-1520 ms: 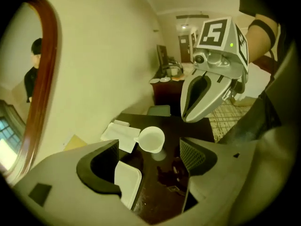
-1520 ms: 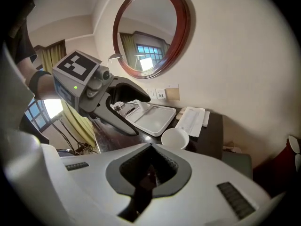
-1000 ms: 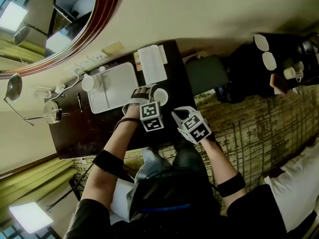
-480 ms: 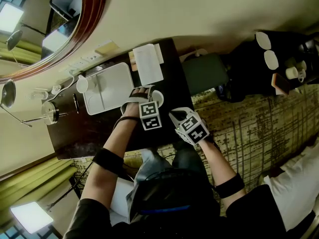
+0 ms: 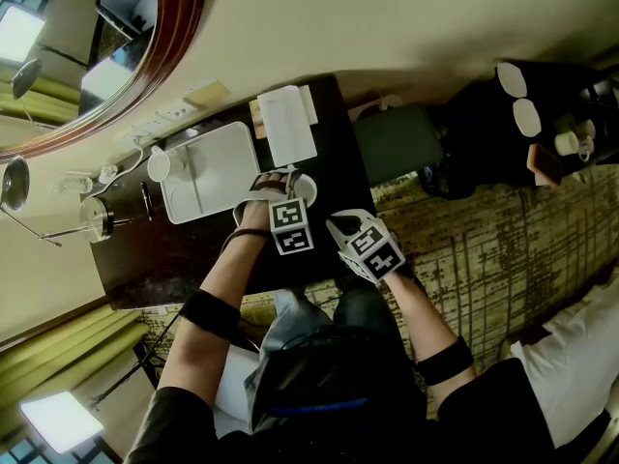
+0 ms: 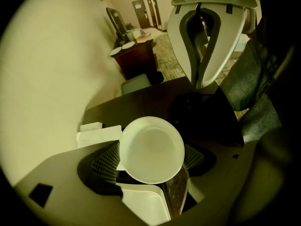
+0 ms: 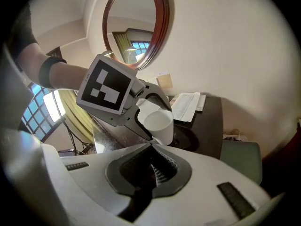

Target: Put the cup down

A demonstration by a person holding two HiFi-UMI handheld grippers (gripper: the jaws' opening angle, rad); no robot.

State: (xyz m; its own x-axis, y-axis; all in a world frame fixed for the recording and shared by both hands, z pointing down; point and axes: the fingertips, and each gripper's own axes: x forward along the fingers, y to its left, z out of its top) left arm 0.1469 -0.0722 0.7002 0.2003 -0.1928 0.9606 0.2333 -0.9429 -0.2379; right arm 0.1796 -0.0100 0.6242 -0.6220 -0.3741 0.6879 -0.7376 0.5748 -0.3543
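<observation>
White cup (image 6: 151, 149) sat gripped between the left gripper's (image 5: 281, 184) pads, its jaws having just been closing — over the dark worktop (image 5: 329, 158), beside the tray (image 5: 208, 170). Right gripper (image 5: 335, 225) was closed — empty.

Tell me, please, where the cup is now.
Head view, centre-left: the cup sits between the left gripper's jaws, which have just been closing, right of the tray.

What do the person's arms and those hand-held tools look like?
The left tool and right tool are white plastic shells with dark mesh pads. Each bears a cube of black-and-white square markers. The person wears dark short sleeves and a black band on each arm.
</observation>
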